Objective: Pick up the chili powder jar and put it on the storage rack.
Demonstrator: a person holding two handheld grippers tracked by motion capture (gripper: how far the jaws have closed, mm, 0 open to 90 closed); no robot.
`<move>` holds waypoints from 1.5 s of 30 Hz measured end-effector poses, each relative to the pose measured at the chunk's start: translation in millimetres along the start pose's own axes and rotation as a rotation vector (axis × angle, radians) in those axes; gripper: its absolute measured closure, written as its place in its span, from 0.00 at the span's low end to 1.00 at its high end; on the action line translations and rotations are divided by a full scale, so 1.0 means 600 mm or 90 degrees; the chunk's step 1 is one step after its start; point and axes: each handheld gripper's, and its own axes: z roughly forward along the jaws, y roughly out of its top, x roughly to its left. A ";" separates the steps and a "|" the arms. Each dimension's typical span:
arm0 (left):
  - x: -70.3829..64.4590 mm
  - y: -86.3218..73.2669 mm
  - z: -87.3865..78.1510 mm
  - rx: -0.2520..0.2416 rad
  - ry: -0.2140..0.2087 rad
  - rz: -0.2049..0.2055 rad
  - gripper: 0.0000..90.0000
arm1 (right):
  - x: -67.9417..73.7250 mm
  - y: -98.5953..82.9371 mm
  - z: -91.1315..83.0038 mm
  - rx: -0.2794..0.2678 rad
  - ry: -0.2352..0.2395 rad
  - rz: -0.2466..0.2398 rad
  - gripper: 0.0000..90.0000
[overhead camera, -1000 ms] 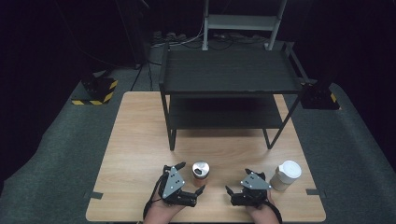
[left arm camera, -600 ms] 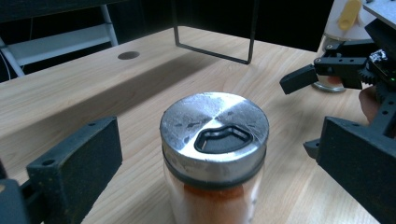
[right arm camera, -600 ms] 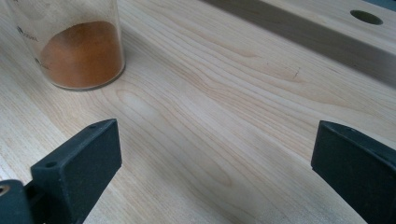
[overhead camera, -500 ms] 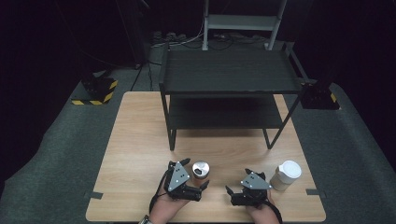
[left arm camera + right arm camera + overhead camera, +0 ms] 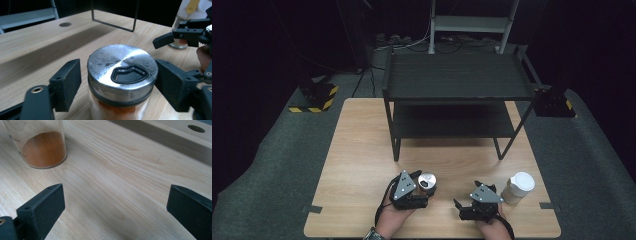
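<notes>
A glass spice jar (image 5: 122, 72) with a brushed metal lid and orange powder stands on the wooden table (image 5: 362, 150) near its front edge. My left gripper (image 5: 117, 82) is open and straddles the jar just under the lid, with a thin gap at the left jaw. In the high view the jar (image 5: 428, 180) sits at the tip of the left gripper (image 5: 425, 188). My right gripper (image 5: 460, 209) is open, low over bare wood and pointing left. In the right gripper view (image 5: 115, 205) a jar base with orange powder (image 5: 43, 150) stands ahead to the left.
A white-lidded jar (image 5: 519, 186) stands just right of the right gripper. A black two-tier shelf rack (image 5: 457, 80) fills the table's far half, its legs (image 5: 113, 23) ahead of the left gripper. Bare wood lies to the left.
My left gripper has moved right and forward to the metal-lidded jar, and its jaws now stand on either side of it. The right gripper has stayed put.
</notes>
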 end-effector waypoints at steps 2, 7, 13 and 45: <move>0.001 0.000 0.001 0.001 -0.002 0.001 0.32 | 0.000 0.000 0.000 0.001 0.000 -0.001 0.01; 0.002 -0.001 0.003 -0.006 -0.007 0.001 0.37 | -0.001 0.001 0.000 0.002 0.001 -0.001 0.01; -0.004 0.007 0.002 0.003 -0.003 0.011 0.39 | -0.001 0.001 0.000 0.003 0.002 -0.003 0.01; -0.005 0.091 -0.065 -0.090 0.027 0.007 0.39 | -0.004 0.001 0.000 0.003 0.007 0.001 0.01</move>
